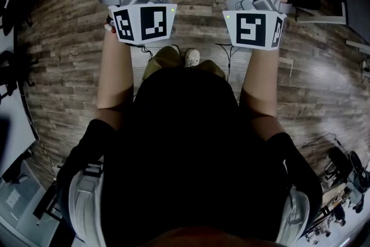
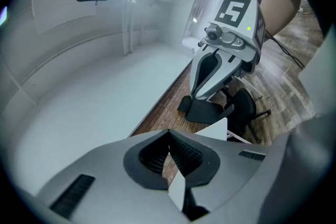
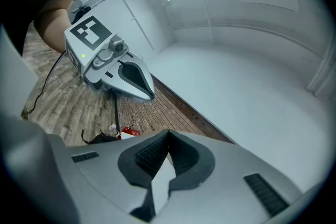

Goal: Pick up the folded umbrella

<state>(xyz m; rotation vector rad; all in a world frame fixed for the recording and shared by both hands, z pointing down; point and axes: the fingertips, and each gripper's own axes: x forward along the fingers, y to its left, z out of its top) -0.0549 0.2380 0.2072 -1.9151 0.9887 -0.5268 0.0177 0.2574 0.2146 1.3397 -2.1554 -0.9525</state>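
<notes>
Wood-plank floor (image 1: 58, 66) runs up to a plain pale wall (image 2: 79, 102).

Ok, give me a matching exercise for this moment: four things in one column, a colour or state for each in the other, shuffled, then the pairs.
Things:
1. left claw
2. chair
3. shoe
4. floor

Colour or state:
A. white
B. shut, nothing in it
C. brown planks
D. black

Pairs: 1-B, 2-D, 3-A, 4-C.
</notes>
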